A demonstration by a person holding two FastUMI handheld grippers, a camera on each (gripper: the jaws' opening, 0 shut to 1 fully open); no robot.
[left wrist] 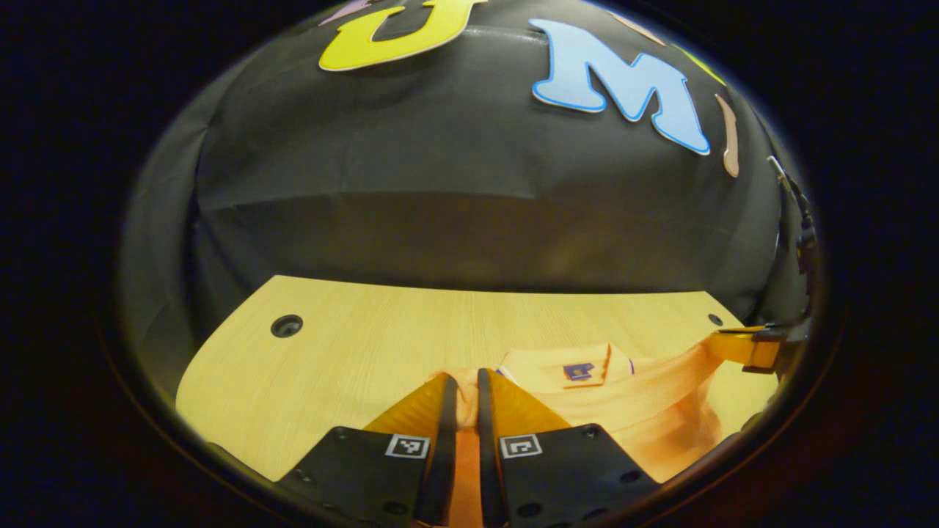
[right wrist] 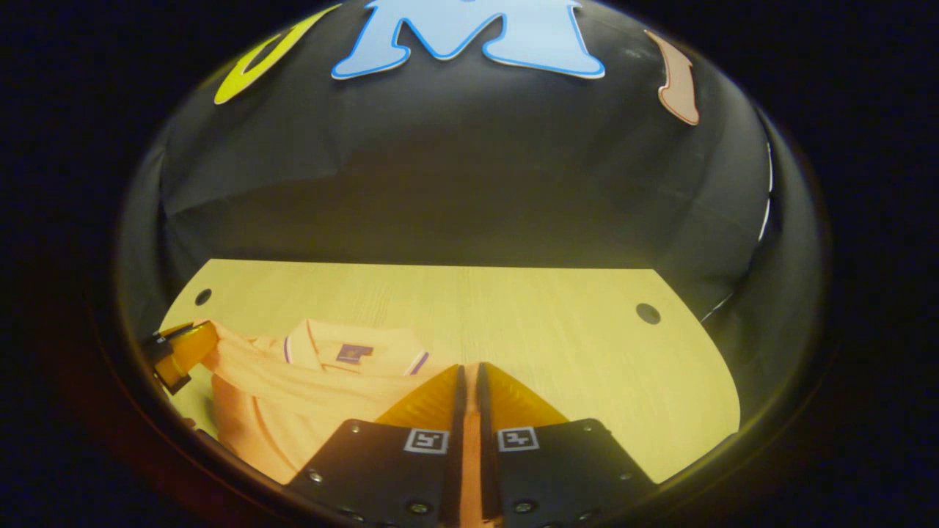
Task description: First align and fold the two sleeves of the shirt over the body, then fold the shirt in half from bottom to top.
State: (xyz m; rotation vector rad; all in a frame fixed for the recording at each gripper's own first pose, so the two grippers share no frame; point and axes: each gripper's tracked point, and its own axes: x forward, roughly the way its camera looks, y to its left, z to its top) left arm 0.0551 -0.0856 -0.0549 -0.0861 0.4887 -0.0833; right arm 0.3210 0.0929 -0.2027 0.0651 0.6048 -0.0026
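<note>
The orange shirt (left wrist: 638,411) lies on the wooden worktop (left wrist: 352,367), its collar (left wrist: 565,367) just ahead and to the right of the left gripper (left wrist: 464,389). That gripper's jaws are nearly closed, pinching a strip of shirt fabric between them. In the right gripper view the shirt (right wrist: 293,396) spreads left of the right gripper (right wrist: 468,385), whose jaws likewise clamp orange fabric. Each view shows the other gripper at the shirt's far edge.
</note>
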